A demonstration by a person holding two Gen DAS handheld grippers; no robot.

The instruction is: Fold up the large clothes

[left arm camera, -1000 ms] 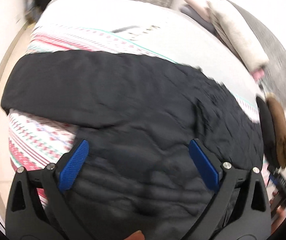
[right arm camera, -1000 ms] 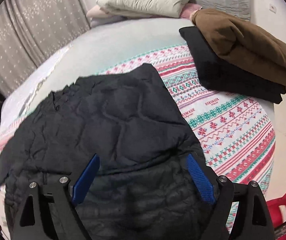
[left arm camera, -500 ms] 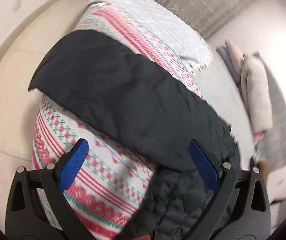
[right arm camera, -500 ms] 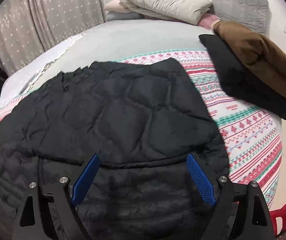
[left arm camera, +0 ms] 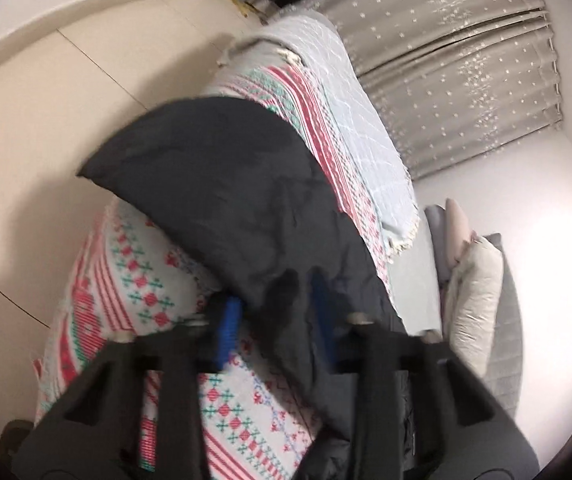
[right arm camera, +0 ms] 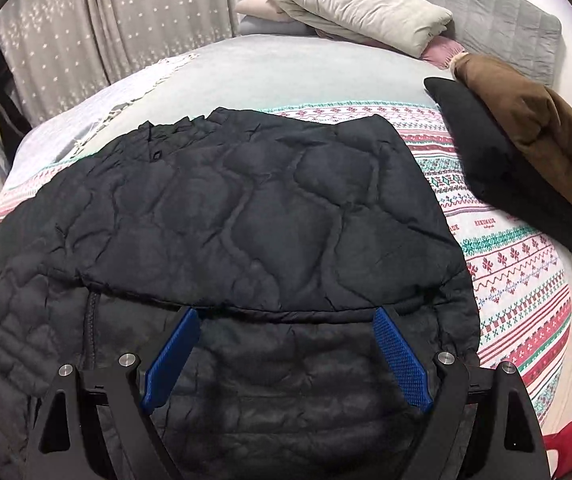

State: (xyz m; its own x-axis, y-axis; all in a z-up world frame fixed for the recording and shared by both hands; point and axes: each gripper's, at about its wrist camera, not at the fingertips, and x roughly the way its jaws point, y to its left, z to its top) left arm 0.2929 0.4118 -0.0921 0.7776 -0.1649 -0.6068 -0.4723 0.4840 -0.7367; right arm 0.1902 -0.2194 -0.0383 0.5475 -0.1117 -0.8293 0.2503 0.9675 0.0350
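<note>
**Jacket on the bed, left tongs pinching its sleeve**

Left wrist view: the left tongs are drawn narrow, their blue pads closed on a fold of the black jacket. This part of the jacket, a sleeve, runs away from the tongs toward the edge of the bed and lies on a red, green and white patterned blanket. A starred curtain hangs beyond the bed. The picture is blurred.

Right wrist view: the right tongs stand wide, holding nothing, above the quilted jacket, which lies spread on the blanket with its upper part folded down over its lower part. On the blanket near the jacket's right edge is small red writing, too small to read. Further right sits a folded black garment with a brown one on top. Pillows are stacked at the head.
</note>
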